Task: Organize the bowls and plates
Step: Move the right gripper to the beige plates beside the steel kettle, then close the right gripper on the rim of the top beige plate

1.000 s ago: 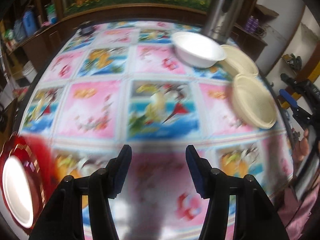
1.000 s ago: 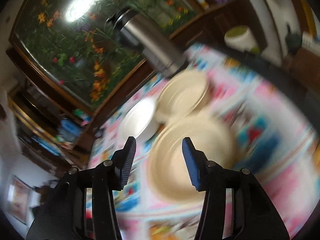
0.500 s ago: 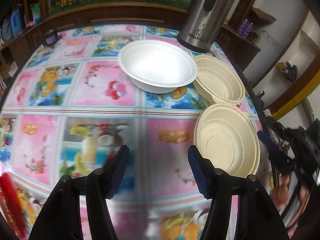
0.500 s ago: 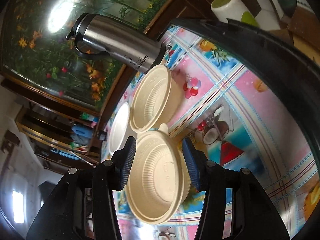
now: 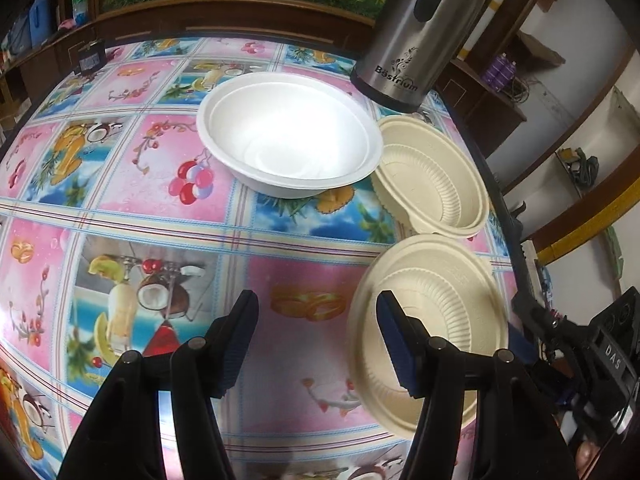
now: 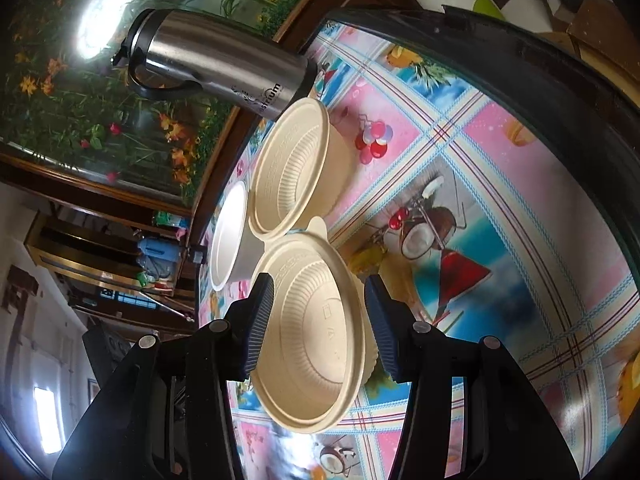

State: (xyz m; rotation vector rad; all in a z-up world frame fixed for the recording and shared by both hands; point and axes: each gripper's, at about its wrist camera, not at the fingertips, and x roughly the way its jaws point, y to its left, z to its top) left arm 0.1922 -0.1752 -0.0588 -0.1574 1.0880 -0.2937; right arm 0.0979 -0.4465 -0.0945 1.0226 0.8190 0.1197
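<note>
Your right tongs (image 6: 318, 312) stand wide around the nearer cream bowl (image 6: 316, 332), low centre of the right wrist view; the pads flank its rim, and I cannot tell whether either touches it. Your left tongs (image 5: 316, 334) are also wide and hold nothing, hovering over the worktop (image 5: 120, 200) at lower centre of the left wrist view, with that same bowl just to their right.

As I judge it, the sorting has barely begun. The second cream bowl (image 5: 434, 182) sits at right of centre, just beyond the first, and the white bowl (image 5: 290, 144) at upper centre, its rim overlapping the cream one's edge. All three lie separate, unstacked. No plate shows in either view.

The steel flask (image 5: 416, 36) at upper right reads "Bestrium", though the second letter is unclear. The black device (image 5: 608, 360) at lower right carries "DAS".
</note>
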